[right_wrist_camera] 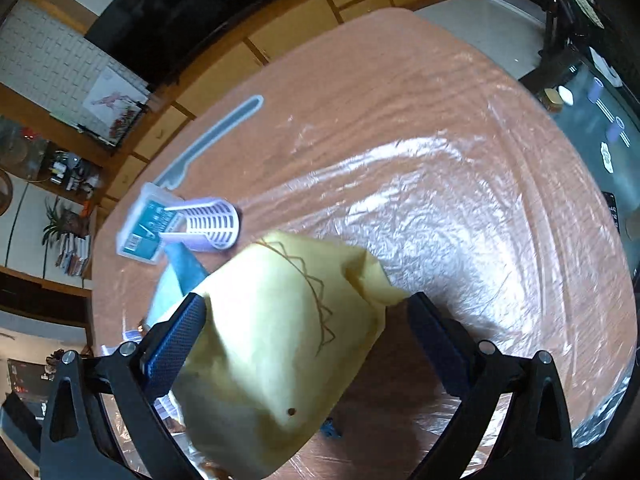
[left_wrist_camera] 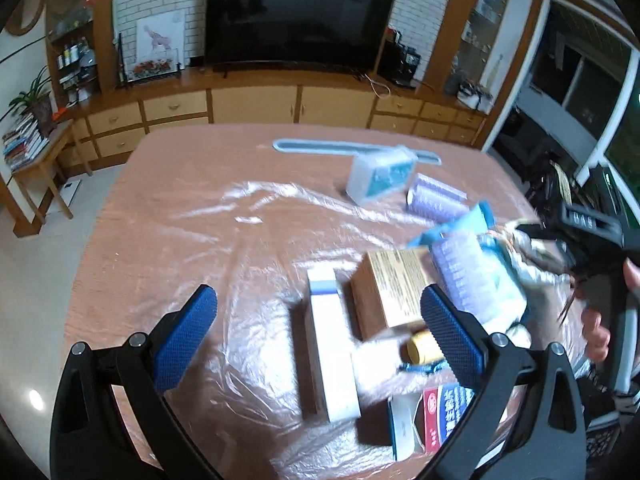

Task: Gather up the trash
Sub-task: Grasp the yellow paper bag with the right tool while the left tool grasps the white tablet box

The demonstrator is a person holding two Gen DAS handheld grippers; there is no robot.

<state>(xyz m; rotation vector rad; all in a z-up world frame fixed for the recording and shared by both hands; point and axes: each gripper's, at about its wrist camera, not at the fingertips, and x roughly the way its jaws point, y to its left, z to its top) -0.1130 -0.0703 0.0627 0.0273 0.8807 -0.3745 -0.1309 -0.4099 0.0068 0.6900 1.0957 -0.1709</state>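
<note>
My left gripper [left_wrist_camera: 320, 332] is open and hovers above a white box [left_wrist_camera: 330, 344] and a brown box [left_wrist_camera: 394, 284] lying on the table. A yellow-capped item [left_wrist_camera: 422, 346] and a red-and-blue carton [left_wrist_camera: 434, 416] lie by its right finger. My right gripper [right_wrist_camera: 306, 340] has its jaws wide, with a pale yellow paper bag [right_wrist_camera: 280, 344] lying between them; whether it grips the bag I cannot tell. In the left wrist view the right gripper [left_wrist_camera: 588, 236] sits at the far right beside a blurred lilac-and-blue bundle [left_wrist_camera: 472, 268].
The table [left_wrist_camera: 168, 216] is covered with crinkled clear plastic. At its far side lie a clear box with a teal label [left_wrist_camera: 380, 178], a lilac slotted cylinder [right_wrist_camera: 208, 222] and a long grey-blue strip [left_wrist_camera: 320, 147]. A TV and cabinets stand beyond.
</note>
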